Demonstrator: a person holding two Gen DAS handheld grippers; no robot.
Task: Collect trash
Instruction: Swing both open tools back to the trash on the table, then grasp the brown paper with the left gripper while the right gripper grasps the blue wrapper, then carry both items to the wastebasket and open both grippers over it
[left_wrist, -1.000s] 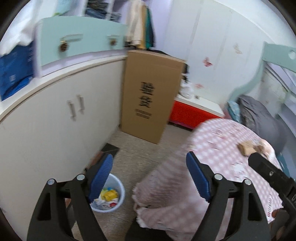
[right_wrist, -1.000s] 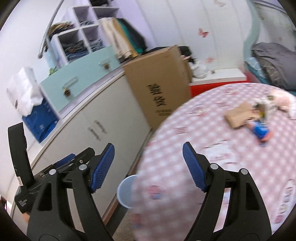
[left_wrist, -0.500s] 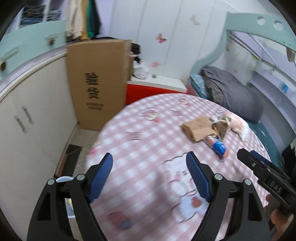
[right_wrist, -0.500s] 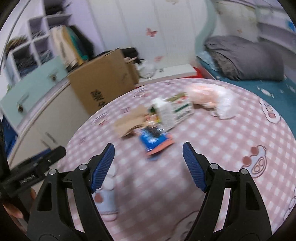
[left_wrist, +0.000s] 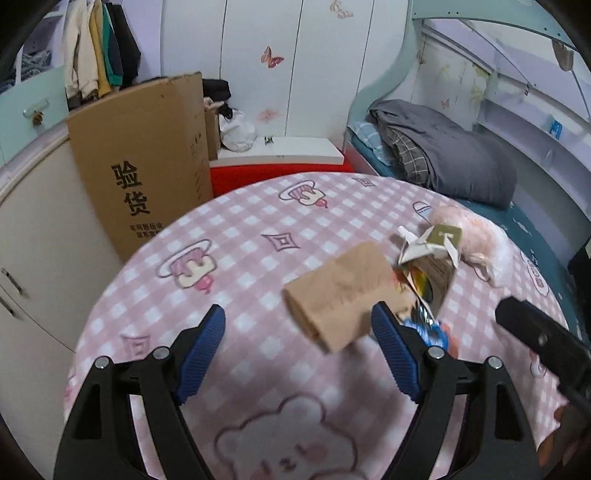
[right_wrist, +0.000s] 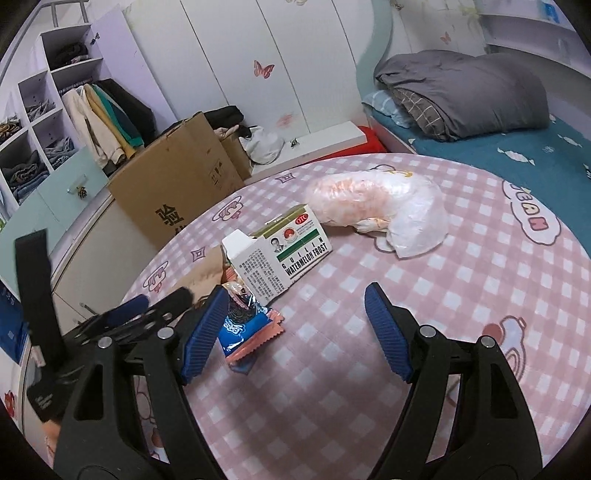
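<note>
You have both tools over the pile and nothing picked up yet. Your left hand-held gripper (left_wrist: 297, 332) stands with its jaws apart and empty, the brown paper bag (left_wrist: 341, 293) lying on the pink checked surface (left_wrist: 236, 236) at centre frame, just beyond and between the blue pads. Your right hand-held gripper (right_wrist: 293, 319) is likewise spread wide and holds nothing; its left pad sits just beside the blue snack wrapper (right_wrist: 242, 325) at lower centre-left of the right wrist view.

All the trash appears to be still on the surface: the paper bag, the blue wrapper, the opened white medicine box (right_wrist: 279, 254) at centre of the right view, resting against or over the wrapper's far end, and the crumpled clear plastic bag (right_wrist: 376, 205) with something orange inside, up and to the right of the box. The four pieces cluster together, the plastic bag a little apart.

No bin shows in either view, so I cannot tell where these go. Judging from this, collection of this pile has not begun: four pieces are left, and the paper bag and wrapper look nearest to your jaws.
</note>
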